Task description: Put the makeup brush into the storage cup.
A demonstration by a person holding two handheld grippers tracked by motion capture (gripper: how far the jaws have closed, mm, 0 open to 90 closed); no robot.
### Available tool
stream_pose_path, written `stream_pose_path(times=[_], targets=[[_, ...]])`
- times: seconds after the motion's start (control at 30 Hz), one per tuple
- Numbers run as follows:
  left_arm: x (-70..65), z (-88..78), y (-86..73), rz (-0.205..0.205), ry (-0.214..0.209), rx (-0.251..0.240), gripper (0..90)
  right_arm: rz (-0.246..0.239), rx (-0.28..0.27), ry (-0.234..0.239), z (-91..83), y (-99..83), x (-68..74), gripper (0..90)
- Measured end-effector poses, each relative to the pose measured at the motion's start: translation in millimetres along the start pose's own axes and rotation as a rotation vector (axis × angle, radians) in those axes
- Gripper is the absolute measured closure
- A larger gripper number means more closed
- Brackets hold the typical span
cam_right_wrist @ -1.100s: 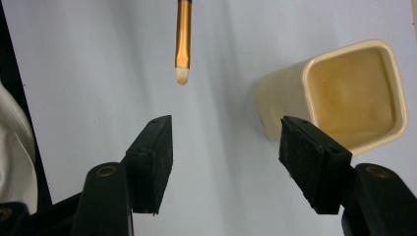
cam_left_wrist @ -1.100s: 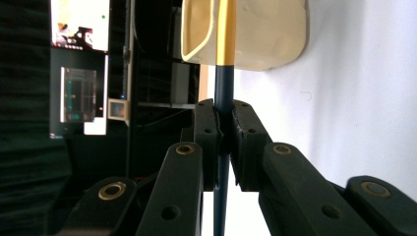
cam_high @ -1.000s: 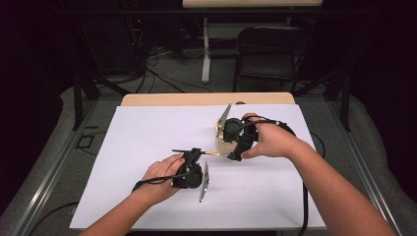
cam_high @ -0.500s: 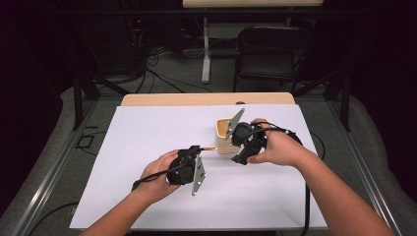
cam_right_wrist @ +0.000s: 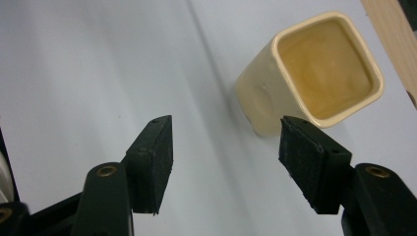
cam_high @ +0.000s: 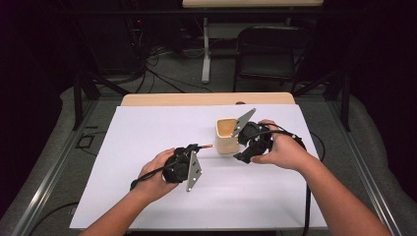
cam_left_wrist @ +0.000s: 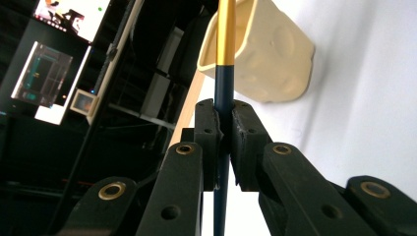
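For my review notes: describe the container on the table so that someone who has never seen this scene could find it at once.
On the white sheet covering the table, look right of centre, near the far edge. The cream square-mouthed ceramic cup stands upright and empty there, between the left gripper and the right gripper; it is the only pale, boxy thing among black tools.

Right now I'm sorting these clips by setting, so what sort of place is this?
Probably a lab or recording studio: a white-covered table in a dark room, loose cables on the floor, lit monitors behind, a folding chair.
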State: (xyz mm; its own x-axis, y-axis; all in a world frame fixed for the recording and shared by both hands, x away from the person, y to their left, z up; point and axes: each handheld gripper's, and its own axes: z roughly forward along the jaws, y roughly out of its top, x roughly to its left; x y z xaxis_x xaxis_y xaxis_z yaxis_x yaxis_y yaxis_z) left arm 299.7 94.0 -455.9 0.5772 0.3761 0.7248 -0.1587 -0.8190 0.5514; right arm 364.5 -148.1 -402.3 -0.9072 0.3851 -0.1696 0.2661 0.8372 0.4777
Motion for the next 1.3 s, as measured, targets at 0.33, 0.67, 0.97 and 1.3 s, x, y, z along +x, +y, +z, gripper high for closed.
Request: stream_pose_path(times=[0.33,0.67,0.97,1.3], targets=[[2.6,-5.3,-3.8,-0.083,-0.036,-0.030,83.1,0.046,-0.198,-0.048,-4.4,-15.0,16.4,37.4],[26.2,-6.0,-2.0,-0.430,-0.217,-0.202,83.2,0.093,-0.319,-0.127,3.4,-34.1,34.5,38.7],[32.0,-8.4,4.5,-0.483,-0.218,-0.270,83.2,0.153,-0.444,-0.142,3.0,-46.8,40.6,39.0],[36.1,-0.7,6.5,-0.637,-0.302,-0.362,83.2,0.201,-0.484,-0.174,14.6,-66.9,44.8,39.3]])
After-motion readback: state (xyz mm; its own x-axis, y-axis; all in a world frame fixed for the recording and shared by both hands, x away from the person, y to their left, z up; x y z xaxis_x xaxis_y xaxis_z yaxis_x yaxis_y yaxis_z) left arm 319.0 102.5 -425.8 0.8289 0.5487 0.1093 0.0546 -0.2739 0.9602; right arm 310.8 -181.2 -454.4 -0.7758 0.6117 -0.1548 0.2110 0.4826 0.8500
